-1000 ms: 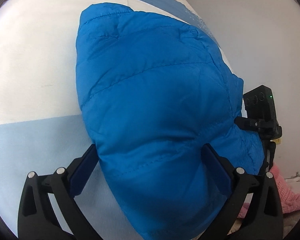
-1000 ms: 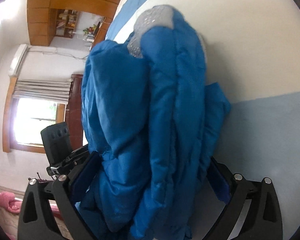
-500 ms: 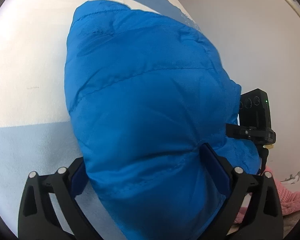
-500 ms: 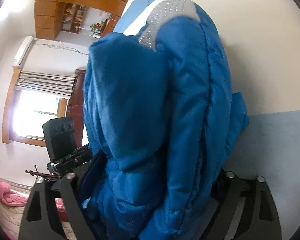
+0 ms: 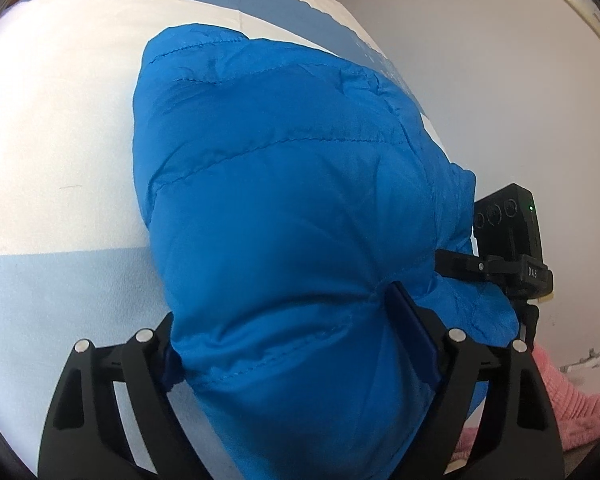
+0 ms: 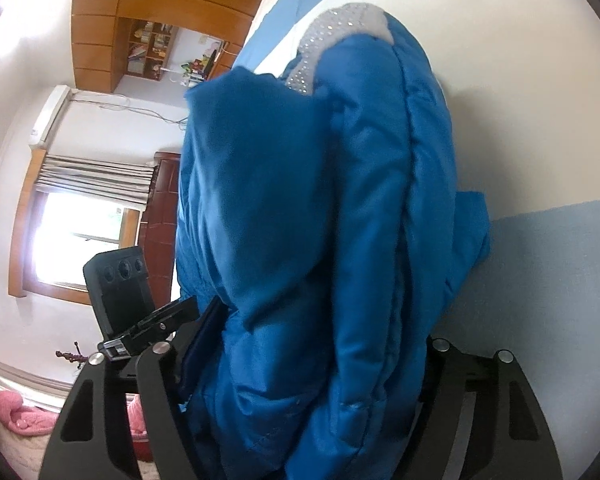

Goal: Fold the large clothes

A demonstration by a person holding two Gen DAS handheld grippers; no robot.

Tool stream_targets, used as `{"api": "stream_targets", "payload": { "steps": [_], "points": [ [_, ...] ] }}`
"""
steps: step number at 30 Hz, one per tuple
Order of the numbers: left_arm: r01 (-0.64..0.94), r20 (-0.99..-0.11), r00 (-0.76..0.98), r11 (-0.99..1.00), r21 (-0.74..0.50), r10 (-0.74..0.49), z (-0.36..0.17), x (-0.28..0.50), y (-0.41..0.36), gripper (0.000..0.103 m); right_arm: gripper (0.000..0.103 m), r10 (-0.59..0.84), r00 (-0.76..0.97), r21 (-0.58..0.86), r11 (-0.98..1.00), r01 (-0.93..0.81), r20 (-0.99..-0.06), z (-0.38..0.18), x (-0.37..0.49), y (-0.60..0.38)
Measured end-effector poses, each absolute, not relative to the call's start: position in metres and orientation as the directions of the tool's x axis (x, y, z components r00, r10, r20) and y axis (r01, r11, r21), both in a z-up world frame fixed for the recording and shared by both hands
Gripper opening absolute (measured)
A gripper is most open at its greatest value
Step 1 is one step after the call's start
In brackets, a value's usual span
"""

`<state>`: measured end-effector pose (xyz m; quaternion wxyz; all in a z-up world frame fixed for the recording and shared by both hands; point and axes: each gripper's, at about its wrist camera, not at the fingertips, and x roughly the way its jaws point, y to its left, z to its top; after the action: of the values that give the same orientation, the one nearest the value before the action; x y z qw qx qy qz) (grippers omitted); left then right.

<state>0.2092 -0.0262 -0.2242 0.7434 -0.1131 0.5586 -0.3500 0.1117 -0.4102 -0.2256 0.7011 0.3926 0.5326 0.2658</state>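
Note:
A puffy blue quilted jacket (image 5: 284,208) fills both views, bunched in thick folds; in the right wrist view (image 6: 324,220) a grey sparkly trim patch (image 6: 340,36) shows at its far end. My left gripper (image 5: 296,324) is shut on a thick fold of the jacket, its fingertips buried in the fabric. My right gripper (image 6: 308,344) is shut on the jacket's layered edge. The jacket hangs from both grippers, its far part near or on the bed sheet (image 5: 52,152). The other gripper's black body shows in the left wrist view (image 5: 508,240) and in the right wrist view (image 6: 124,296).
The bed has a white and pale blue striped sheet (image 6: 540,264). A pink blanket (image 5: 572,400) lies at the bed's side. A white wall (image 5: 500,80), a window with a blind (image 6: 80,216) and a wooden cabinet (image 6: 148,12) surround the bed.
The jacket has shifted in both views and more sheet shows around it in the left wrist view. Both grippers have closed tighter on the fabric.

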Motion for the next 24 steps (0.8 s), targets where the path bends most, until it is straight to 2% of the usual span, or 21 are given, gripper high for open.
{"api": "stream_targets", "payload": {
  "steps": [5, 17, 24],
  "points": [
    [0.435, -0.735, 0.166, 0.718, -0.543, -0.657, -0.193, 0.196, -0.023, 0.072, 0.069, 0.8, 0.31, 0.843, 0.538, 0.009, -0.514, -0.208, 0.098, -0.416],
    [0.516, -0.663, 0.285, 0.694, -0.502, -0.692, -0.114, 0.186, -0.018, 0.072, 0.069, 0.795, 0.377, 0.815, 0.56, -0.152, -0.476, -0.122, 0.107, -0.422],
    [0.493, -0.661, 0.34, 0.726, -0.48, -0.669, -0.107, 0.215, -0.004, 0.072, 0.069, 0.805, 0.343, 0.802, 0.565, -0.195, -0.484, -0.112, 0.163, -0.406]
  ]
}}
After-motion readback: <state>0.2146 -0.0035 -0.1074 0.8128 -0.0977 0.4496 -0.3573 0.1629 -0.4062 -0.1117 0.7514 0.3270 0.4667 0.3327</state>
